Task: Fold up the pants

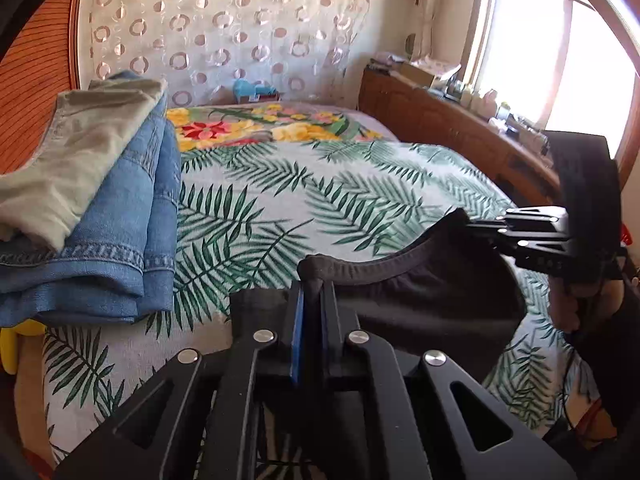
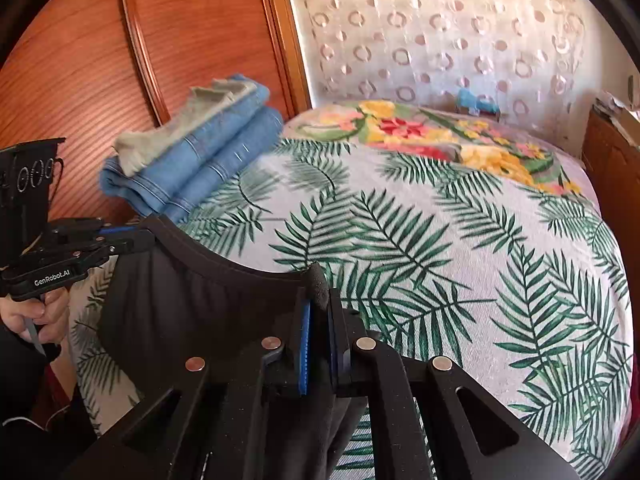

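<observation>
Pants hang by waistband over bed near edge, right of folded jeans stack, left tool and right tool both clamped on band; folding not started.

The right gripper pinches one end of the black pants' waistband; the left gripper clamps the other; folded jeans lie on the leaf-print bed.
</observation>
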{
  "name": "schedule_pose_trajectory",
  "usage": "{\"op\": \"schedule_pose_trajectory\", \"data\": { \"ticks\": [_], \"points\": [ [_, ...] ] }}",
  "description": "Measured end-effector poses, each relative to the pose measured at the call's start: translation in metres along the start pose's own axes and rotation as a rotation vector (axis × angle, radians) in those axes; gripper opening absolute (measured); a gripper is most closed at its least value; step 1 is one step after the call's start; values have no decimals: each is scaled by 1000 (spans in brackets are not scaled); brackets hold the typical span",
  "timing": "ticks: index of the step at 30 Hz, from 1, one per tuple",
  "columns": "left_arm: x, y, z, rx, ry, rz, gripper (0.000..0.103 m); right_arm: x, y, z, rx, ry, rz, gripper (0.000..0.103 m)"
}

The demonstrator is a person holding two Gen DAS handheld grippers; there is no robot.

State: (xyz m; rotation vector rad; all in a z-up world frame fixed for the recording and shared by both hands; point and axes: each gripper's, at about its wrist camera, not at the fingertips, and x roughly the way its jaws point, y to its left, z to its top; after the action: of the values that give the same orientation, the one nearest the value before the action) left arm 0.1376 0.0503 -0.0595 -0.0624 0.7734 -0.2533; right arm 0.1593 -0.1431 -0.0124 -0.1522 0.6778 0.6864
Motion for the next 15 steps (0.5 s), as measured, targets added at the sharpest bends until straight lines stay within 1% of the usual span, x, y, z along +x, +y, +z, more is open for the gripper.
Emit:
{"op": "schedule_pose_trajectory", "data": {
  "ticks": [1, 2, 3, 4, 6, 8, 10, 12, 15],
  "points": [
    [5, 2, 0, -6, 11, 6, 13, 4, 0, 0, 3, 9, -2, 6],
    [9, 4, -1, -13, 23, 13, 18, 5, -1, -1, 11, 18, -6, 7],
    [13, 5, -2, -19, 33, 14, 24, 7, -2, -2, 21, 24, -15, 11],
    [15, 7, -4, -23, 40, 10, 27, 7, -4, -3, 31, 30, -24, 14],
    [17, 9, -7, -25, 49, 8, 41, 3, -7, -6, 55, 34, -33, 16],
    [17, 10, -11, -27, 53, 4, 47, -9, -9, -12, 70, 32, -45, 18],
    [18, 13, -14, -33, 61, 6, 48, -21, -11, -21, 84, 32, -65, 22],
    [19, 14, -17, -39, 65, 16, 52, -33, -12, -29, 99, 34, -80, 23],
    [20, 15, -22, -45, 77, 20, 52, -49, -8, -40, 112, 48, -98, 23]
  ]
}}
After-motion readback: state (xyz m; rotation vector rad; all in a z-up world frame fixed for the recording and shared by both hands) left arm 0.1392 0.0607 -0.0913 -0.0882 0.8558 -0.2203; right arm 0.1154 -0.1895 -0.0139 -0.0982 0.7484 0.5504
